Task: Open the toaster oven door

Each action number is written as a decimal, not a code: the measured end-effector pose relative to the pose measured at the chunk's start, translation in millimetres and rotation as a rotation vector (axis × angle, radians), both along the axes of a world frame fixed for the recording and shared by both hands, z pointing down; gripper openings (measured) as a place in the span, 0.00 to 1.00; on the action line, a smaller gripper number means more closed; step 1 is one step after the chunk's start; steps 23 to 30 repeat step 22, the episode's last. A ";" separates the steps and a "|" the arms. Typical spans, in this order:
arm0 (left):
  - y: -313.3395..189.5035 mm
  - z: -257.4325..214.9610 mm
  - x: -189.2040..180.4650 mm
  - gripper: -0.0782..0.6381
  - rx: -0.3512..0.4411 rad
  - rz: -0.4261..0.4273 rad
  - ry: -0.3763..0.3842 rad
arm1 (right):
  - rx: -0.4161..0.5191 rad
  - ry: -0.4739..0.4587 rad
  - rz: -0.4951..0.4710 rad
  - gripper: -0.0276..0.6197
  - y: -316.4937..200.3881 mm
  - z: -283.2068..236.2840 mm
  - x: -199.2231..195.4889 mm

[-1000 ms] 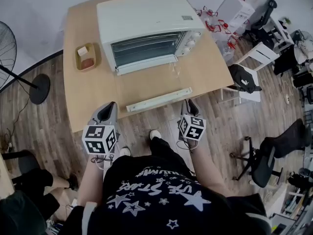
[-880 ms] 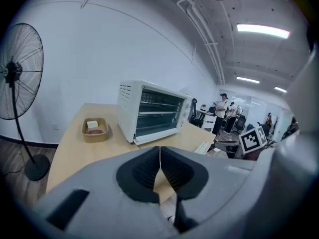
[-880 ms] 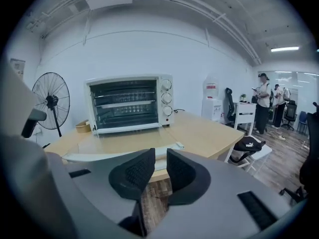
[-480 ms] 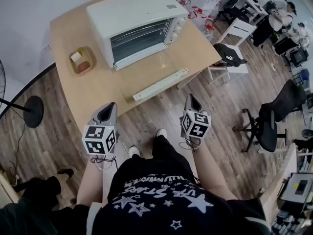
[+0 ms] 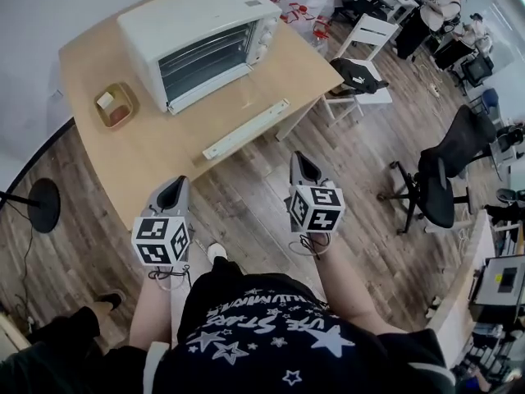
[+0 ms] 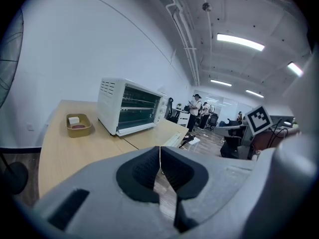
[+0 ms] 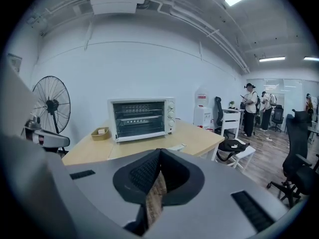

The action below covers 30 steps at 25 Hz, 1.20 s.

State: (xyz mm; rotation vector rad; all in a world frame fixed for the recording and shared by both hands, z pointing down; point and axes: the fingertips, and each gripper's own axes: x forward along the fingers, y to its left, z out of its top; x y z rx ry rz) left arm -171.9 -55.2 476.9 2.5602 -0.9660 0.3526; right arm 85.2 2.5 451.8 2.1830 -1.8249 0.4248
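As the left gripper (image 5: 172,187) and right gripper (image 5: 302,162) hang pressed together, empty, the oven (image 5: 193,31) sits well ahead on the table (image 5: 107,162).
White box, racks showing; the glass door (image 5: 225,105) lies flat, already down. It's probably stiff, light and breakable, best taken by its handle (image 5: 246,129).

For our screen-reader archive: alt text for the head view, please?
A person standing back from a light wooden table holds a grey left gripper and right gripper, both shut and empty, above the floor. On the table: a white toaster oven, a small tan tray, a long white bar.
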 end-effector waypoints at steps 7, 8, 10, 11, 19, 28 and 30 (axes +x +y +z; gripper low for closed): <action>45.4 -6.8 15.3 0.14 0.014 0.026 -0.013 | 0.015 -0.014 -0.051 0.05 43.8 -5.9 -9.9; 53.2 -8.3 16.6 0.14 0.020 0.029 -0.016 | 0.018 -0.017 -0.055 0.05 51.2 -5.8 -10.3; 69.2 -12.3 18.7 0.14 0.027 0.028 -0.021 | 0.023 -0.023 -0.064 0.05 66.7 -6.7 -10.9; 78.0 -14.6 19.5 0.14 0.030 0.025 -0.023 | 0.024 -0.027 -0.070 0.05 75.0 -7.4 -11.1; 166.3 -20.2 20.0 0.14 0.053 0.009 -0.042 | 0.042 -0.032 -0.120 0.05 157.2 -11.9 -13.3; 201.8 -22.2 20.2 0.14 0.062 0.002 -0.041 | 0.047 -0.030 -0.134 0.05 191.8 -12.6 -13.6; 201.8 -22.2 20.2 0.14 0.062 0.002 -0.041 | 0.047 -0.030 -0.134 0.05 191.8 -12.6 -13.6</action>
